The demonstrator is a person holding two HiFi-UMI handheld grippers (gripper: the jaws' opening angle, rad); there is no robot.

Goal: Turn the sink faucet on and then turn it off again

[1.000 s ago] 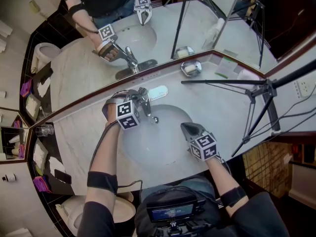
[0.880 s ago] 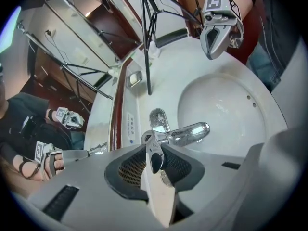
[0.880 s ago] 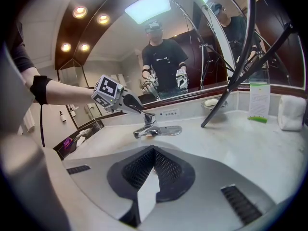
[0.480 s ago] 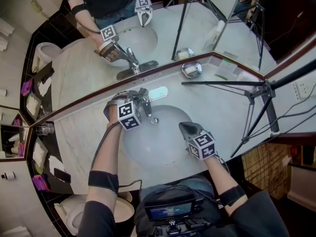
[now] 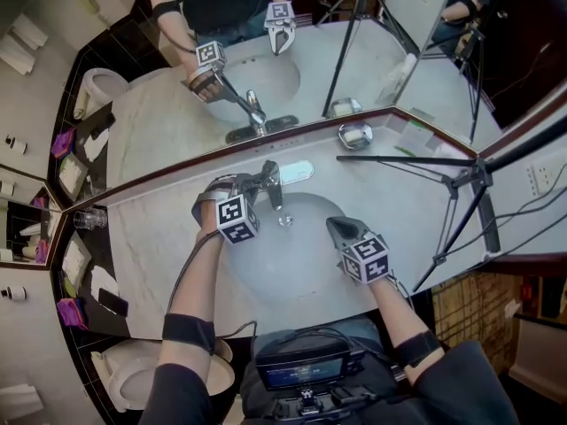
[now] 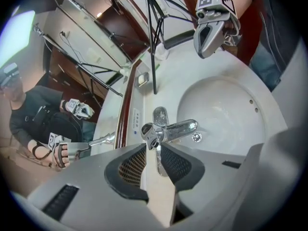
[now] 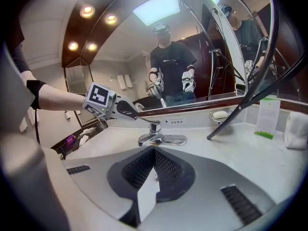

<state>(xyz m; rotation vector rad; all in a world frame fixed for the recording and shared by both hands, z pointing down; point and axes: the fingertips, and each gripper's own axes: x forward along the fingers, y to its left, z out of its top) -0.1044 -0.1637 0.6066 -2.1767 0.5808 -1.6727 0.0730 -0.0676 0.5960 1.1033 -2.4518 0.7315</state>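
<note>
The chrome faucet (image 5: 273, 184) stands at the back of the white basin (image 5: 292, 268). My left gripper (image 5: 252, 185) reaches in from the left and is shut on the faucet's lever handle (image 6: 150, 134), which runs between its pads (image 6: 175, 163). In the right gripper view the handle (image 7: 139, 117) slants up to the left into the left gripper (image 7: 122, 109). No water stream shows under the spout (image 6: 182, 127). My right gripper (image 5: 336, 229) hovers over the basin's front right, shut with nothing between its jaws, and points at the faucet (image 7: 155, 137).
A large mirror (image 5: 266, 69) backs the marble counter. A soap dish (image 5: 354, 135) sits back right. A black tripod (image 5: 461, 171) stretches a leg across the counter's right side. A glass (image 5: 86, 220) stands far left. A toilet (image 5: 133, 370) is lower left.
My left gripper has risen a little, still closed on the handle. The right gripper has lifted slightly. Neither gripper's jaws have changed.
</note>
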